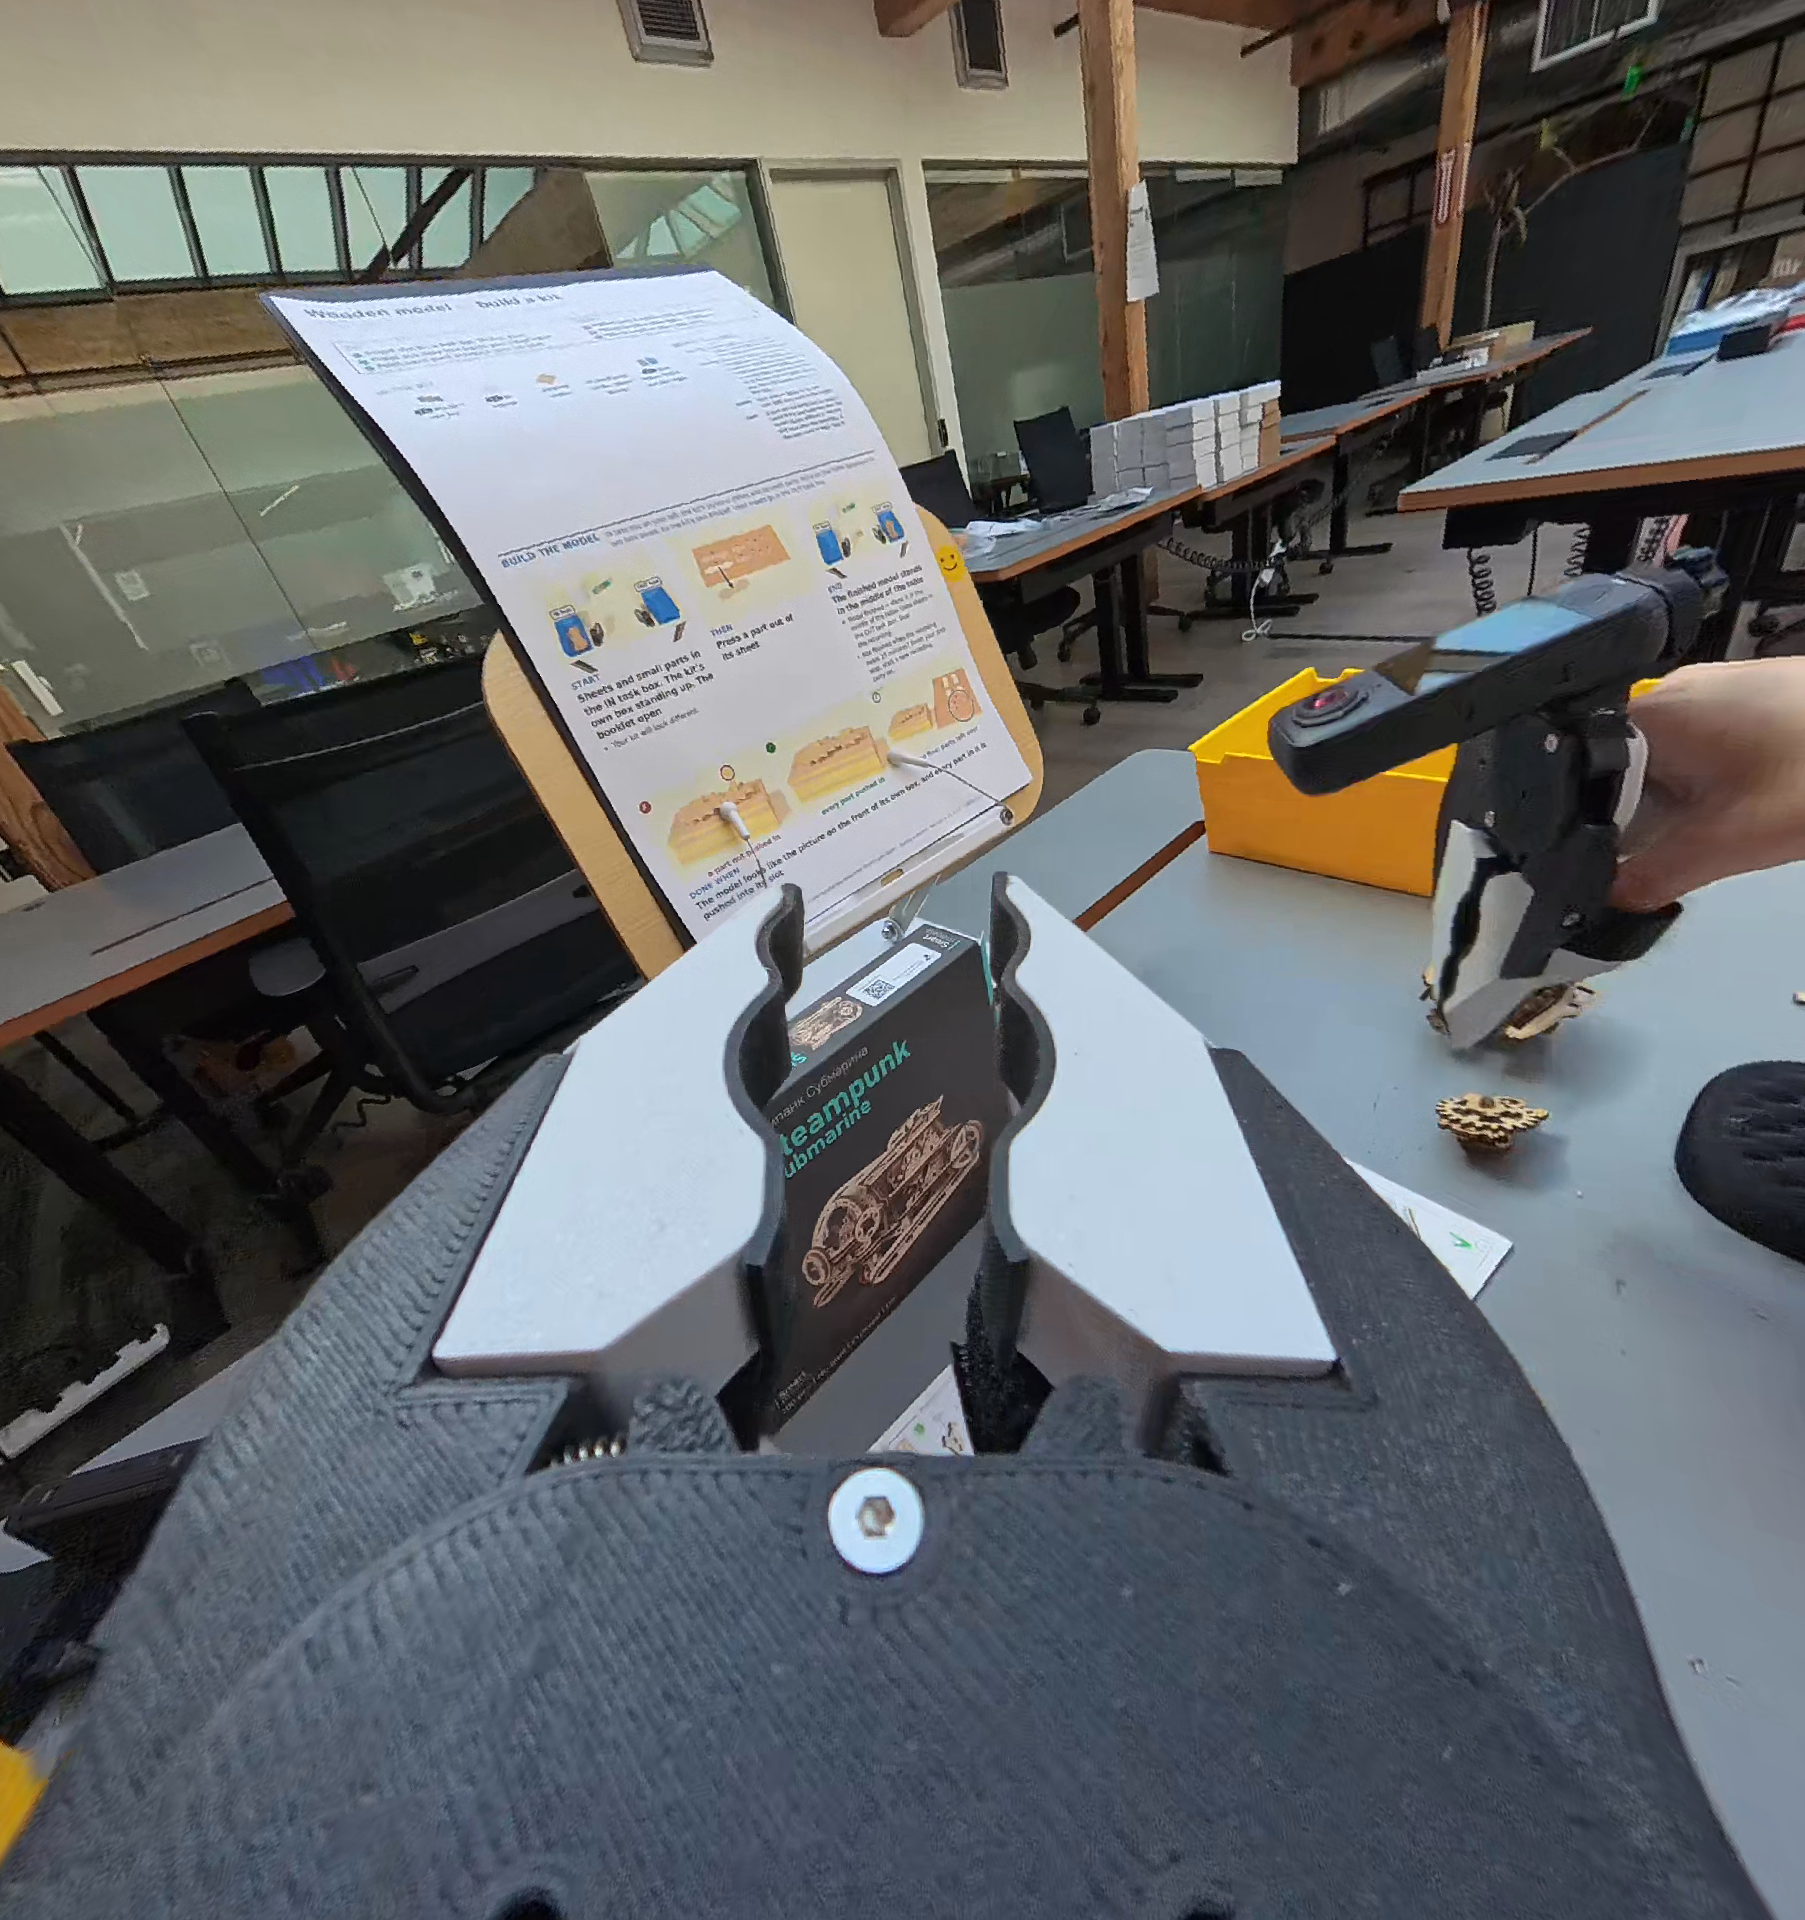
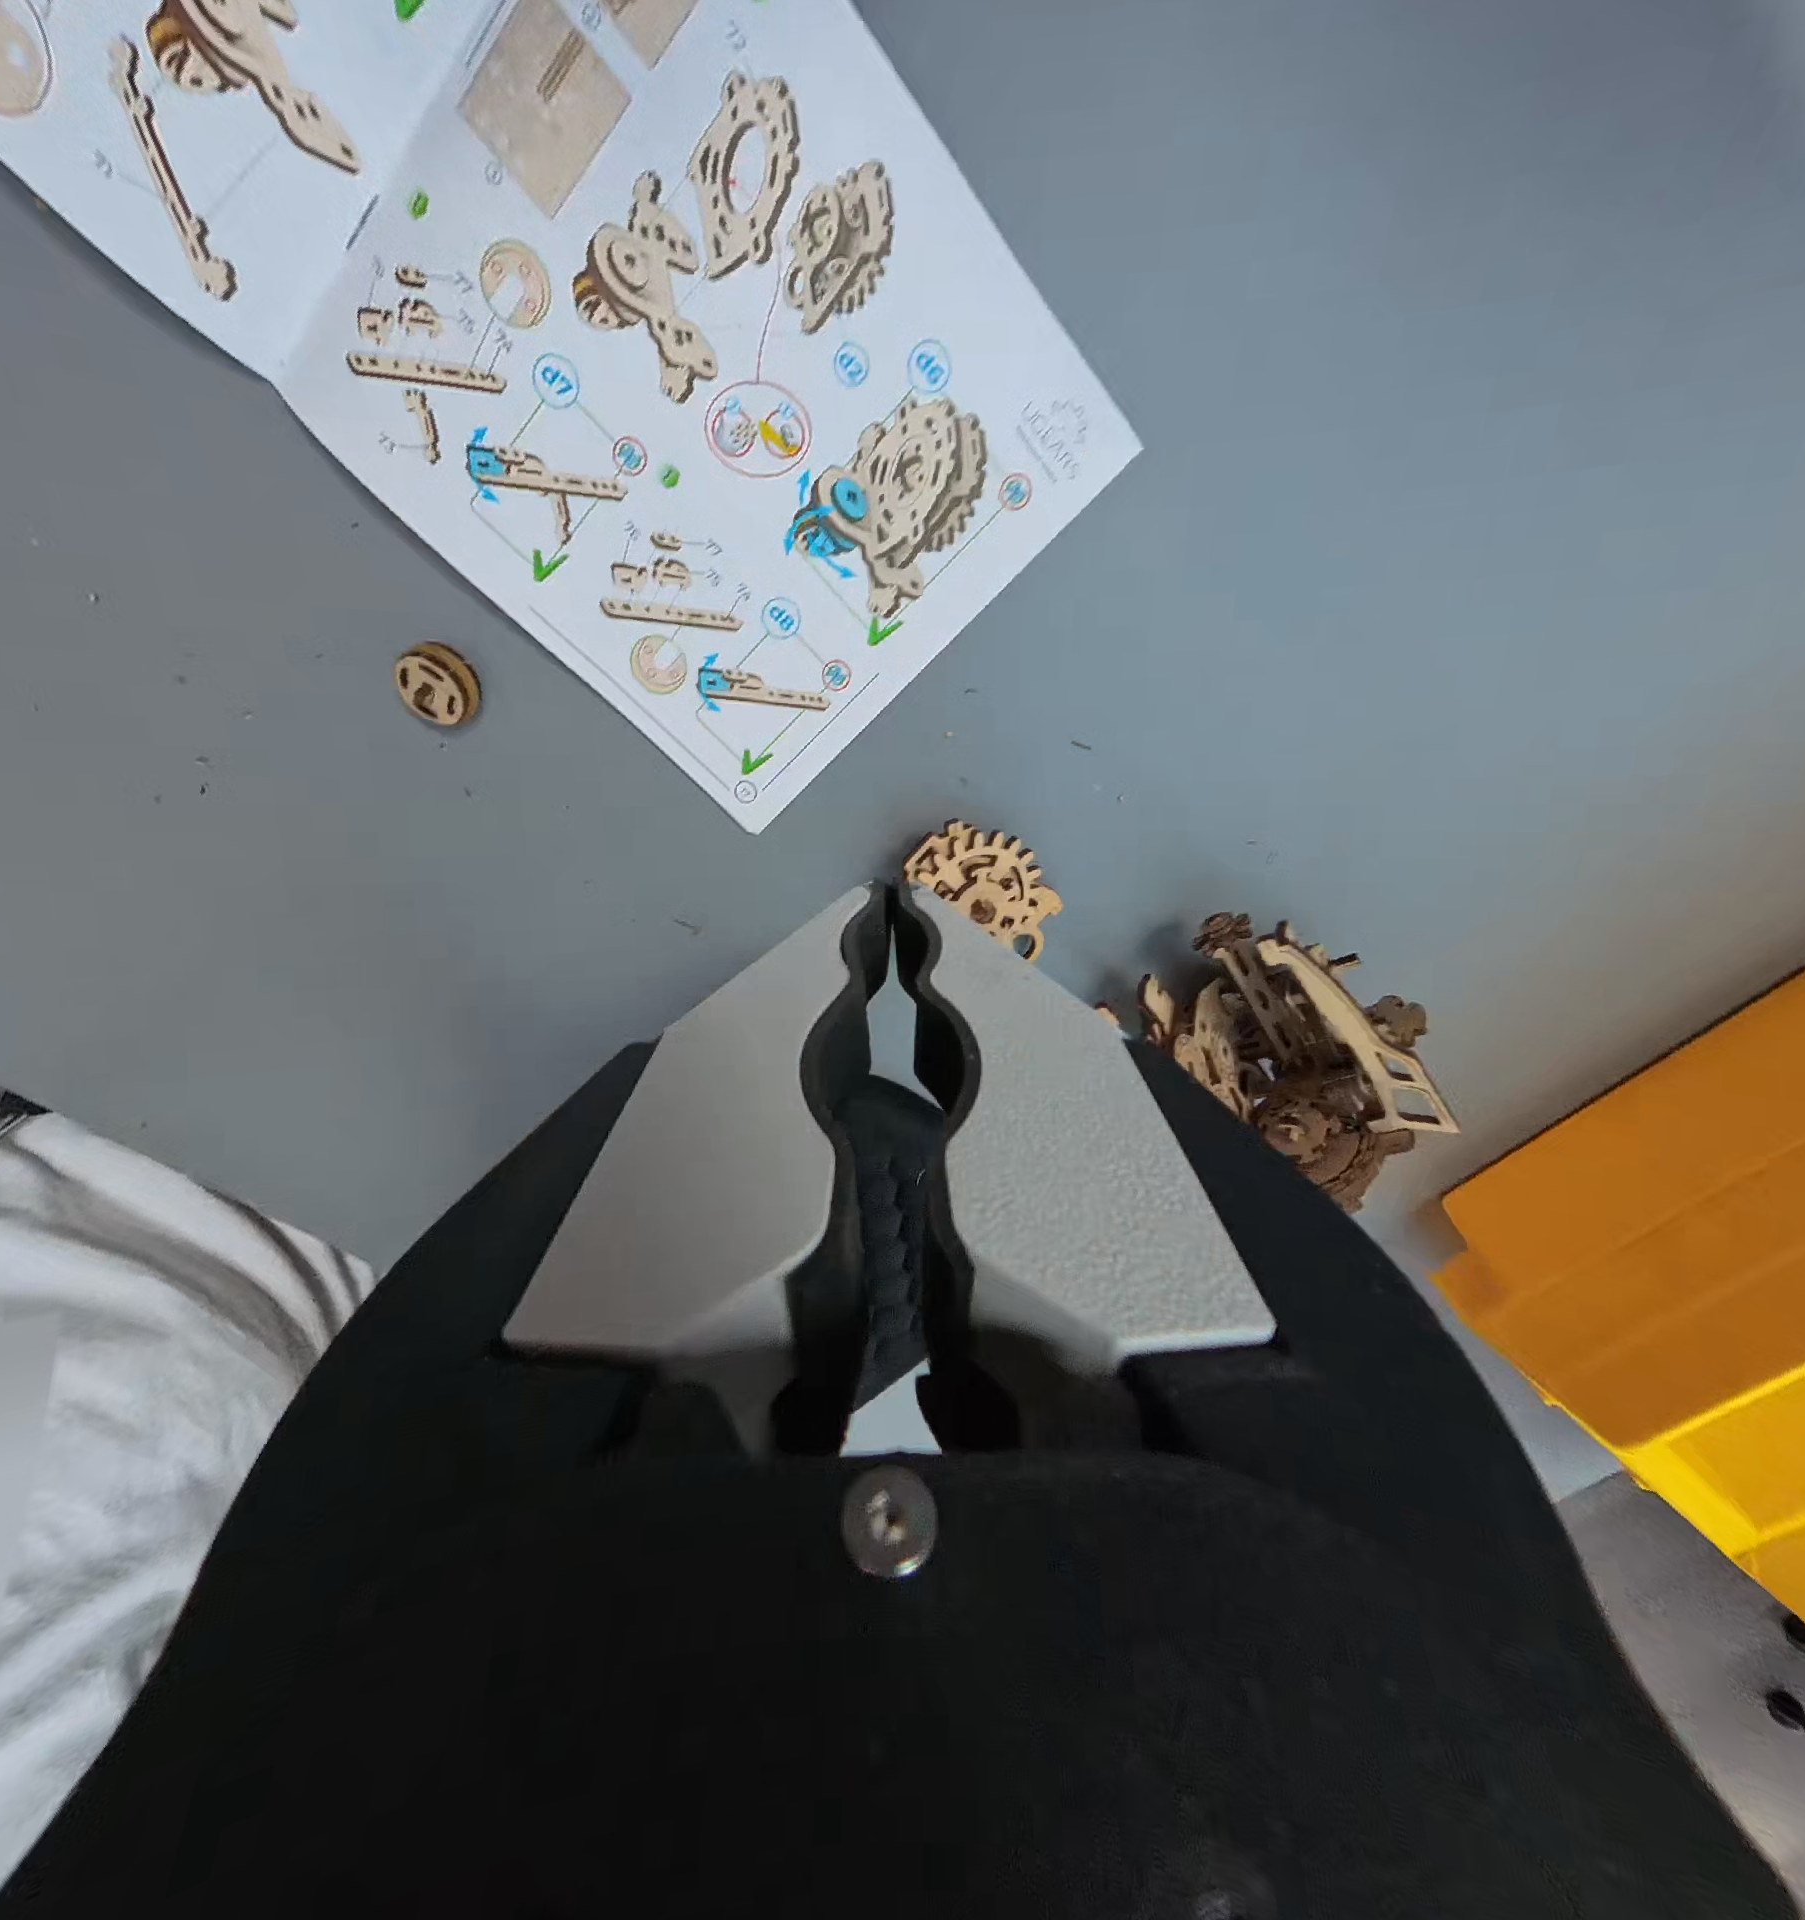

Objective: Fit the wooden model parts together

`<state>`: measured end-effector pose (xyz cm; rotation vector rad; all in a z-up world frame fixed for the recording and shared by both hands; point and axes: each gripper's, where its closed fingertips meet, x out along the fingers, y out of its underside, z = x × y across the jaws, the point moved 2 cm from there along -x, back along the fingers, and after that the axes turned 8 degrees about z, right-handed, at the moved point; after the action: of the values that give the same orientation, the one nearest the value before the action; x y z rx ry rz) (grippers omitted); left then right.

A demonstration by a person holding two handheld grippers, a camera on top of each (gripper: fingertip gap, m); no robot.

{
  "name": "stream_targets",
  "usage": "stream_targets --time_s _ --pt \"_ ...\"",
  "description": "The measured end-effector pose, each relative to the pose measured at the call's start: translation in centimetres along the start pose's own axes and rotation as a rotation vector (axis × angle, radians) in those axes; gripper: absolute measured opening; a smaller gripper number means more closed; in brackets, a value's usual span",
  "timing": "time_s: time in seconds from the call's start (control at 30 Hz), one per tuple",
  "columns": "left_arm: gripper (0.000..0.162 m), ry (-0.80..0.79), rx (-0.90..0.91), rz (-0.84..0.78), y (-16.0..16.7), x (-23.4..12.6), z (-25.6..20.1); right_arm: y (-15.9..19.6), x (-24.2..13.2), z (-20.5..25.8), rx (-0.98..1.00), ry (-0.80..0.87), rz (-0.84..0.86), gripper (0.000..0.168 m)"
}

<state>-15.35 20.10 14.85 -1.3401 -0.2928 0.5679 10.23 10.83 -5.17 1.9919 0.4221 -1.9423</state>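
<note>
My left gripper (image 1: pixel 898 914) is open, and no part sits between its pads. The dark kit box (image 1: pixel 887 1174) stands behind it and shows through the gap. My right gripper (image 2: pixel 893 899) is shut with its pads touching, pointing down at the grey table (image 2: pixel 1397 520). A small wooden gear piece (image 2: pixel 981 894) lies just right of its tip, outside the pads. The part-built wooden model (image 2: pixel 1293 1070) lies further right. In the left wrist view the right gripper (image 1: pixel 1454 1029) is tip-down beside the model (image 1: pixel 1542 1013), with the gear piece (image 1: pixel 1490 1117) nearby.
The open booklet (image 2: pixel 617 364) lies ahead of the right gripper, with a round wooden disc (image 2: pixel 438 683) to its left. A yellow bin (image 2: pixel 1687 1299) is at the right. An instruction sheet on a stand (image 1: pixel 669 582) rises behind the box. A black mesh pad (image 1: pixel 1781 1164) lies at the right. The small wooden gear piece (image 2: pixel 981 894) is closer to my right gripper, around 7 centimetres from its tips; the left tips are 40 centimetres off.
</note>
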Motion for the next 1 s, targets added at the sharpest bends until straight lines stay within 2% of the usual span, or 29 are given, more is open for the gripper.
stream_targets --time_s 0.07,0.13,0.27,0.33,0.4,0.53,0.63,0.9,1.0 --pt "0.035 0.022 -0.008 0.029 0.8 0.3 -0.2 -1.7 -1.3 -1.8 -0.003 0.037 -0.144 0.0" --pt "0.034 0.005 0.009 0.039 1.1 0.5 0.0 -4.0 -3.8 -2.5 -0.018 0.052 -0.362 0.0" --pt "0.033 -0.003 -0.001 0.038 0.9 1.1 -0.2 -8.0 -11.3 -3.0 -0.063 0.153 -0.911 0.001" --pt "0.033 -0.025 -0.024 0.074 1.4 1.3 0.2 -8.7 -14.9 -2.7 -0.091 0.224 -1.199 0.004" --pt "0.032 -0.055 -0.049 0.114 2.1 1.3 0.9 -8.9 -16.4 -2.4 -0.114 0.26 -1.36 0.015" --pt "0.028 -0.049 -0.136 0.096 2.0 0.5 1.8 -9.6 -16.0 -2.2 -0.105 0.2 -1.406 0.038" --pt "0.026 -0.024 -0.173 0.07 1.7 0.1 2.0 -9.6 -15.8 -1.3 -0.158 0.122 -1.434 0.062" --pt "0.025 0.035 -0.181 0.098 2.1 1.0 0.1 -8.8 -16.7 -1.3 -0.127 0.082 -1.491 0.051" --pt "0.024 -0.012 -0.143 0.134 2.8 1.9 -0.3 -8.8 -16.1 -1.5 -0.137 0.191 -1.451 0.051"
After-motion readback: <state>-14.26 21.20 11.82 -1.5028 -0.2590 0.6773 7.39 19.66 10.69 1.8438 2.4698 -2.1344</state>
